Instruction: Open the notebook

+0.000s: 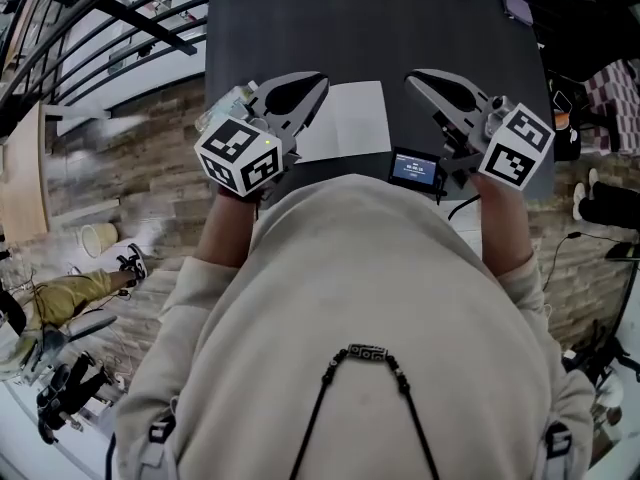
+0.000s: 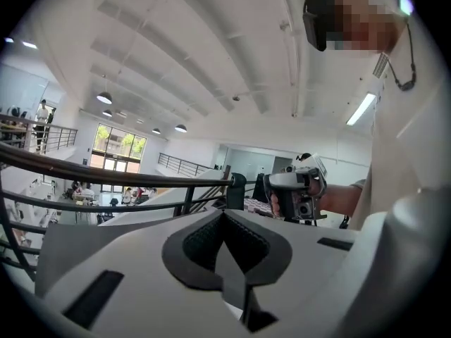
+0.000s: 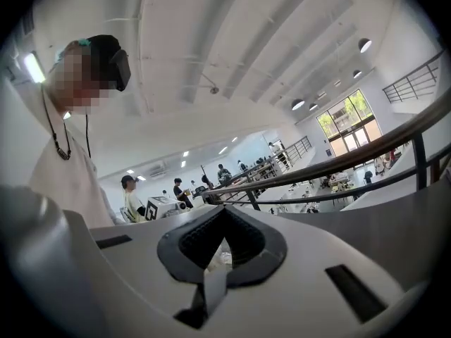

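Hand-held gripper left [image 1: 318,82], right [image 1: 413,77]: notebook [image 1: 350,118] between, seemingly shut.

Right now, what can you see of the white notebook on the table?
The notebook is a plain white rectangle, papery and blank, lying flat on the dark table near its closest edge. The raised left claw hides its left side from the head view. Nothing seems to touch it; open or closed, I cannot tell.

My right claw [image 3: 224,213] has its jaws pressed together, aimed level past a dark railing [image 3: 338,166] toward people [image 3: 130,197] standing beyond.
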{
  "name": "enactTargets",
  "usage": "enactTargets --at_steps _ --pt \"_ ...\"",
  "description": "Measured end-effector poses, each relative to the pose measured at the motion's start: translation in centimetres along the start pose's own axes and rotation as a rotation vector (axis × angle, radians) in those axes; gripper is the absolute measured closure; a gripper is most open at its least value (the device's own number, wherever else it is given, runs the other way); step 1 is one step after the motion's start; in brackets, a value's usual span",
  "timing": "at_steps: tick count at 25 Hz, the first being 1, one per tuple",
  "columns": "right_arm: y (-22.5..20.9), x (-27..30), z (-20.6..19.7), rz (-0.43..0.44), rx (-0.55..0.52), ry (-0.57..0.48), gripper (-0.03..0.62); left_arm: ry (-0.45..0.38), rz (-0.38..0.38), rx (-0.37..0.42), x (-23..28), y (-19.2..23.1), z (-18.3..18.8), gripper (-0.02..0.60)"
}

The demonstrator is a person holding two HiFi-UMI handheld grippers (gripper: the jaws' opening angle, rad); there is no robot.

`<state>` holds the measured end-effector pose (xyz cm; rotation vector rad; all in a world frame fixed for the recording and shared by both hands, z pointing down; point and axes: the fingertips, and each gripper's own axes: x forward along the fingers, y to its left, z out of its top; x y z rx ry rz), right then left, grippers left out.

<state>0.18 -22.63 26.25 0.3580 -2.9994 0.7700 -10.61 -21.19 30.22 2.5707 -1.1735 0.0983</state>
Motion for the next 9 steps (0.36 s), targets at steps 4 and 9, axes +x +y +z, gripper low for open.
enactTargets --at_steps 4,9 --pt "1.1 1.0 -0.6 0.011 -0.032 0.031 0.577 0.008 -0.007 0.031 -0.6 -0.4 -0.5 0.580" --pt "1.3 1.9 -0.9 0.014 -0.060 0.074 0.577 0.017 -0.017 0.044 -0.9 -0.1 -0.8 0.580"
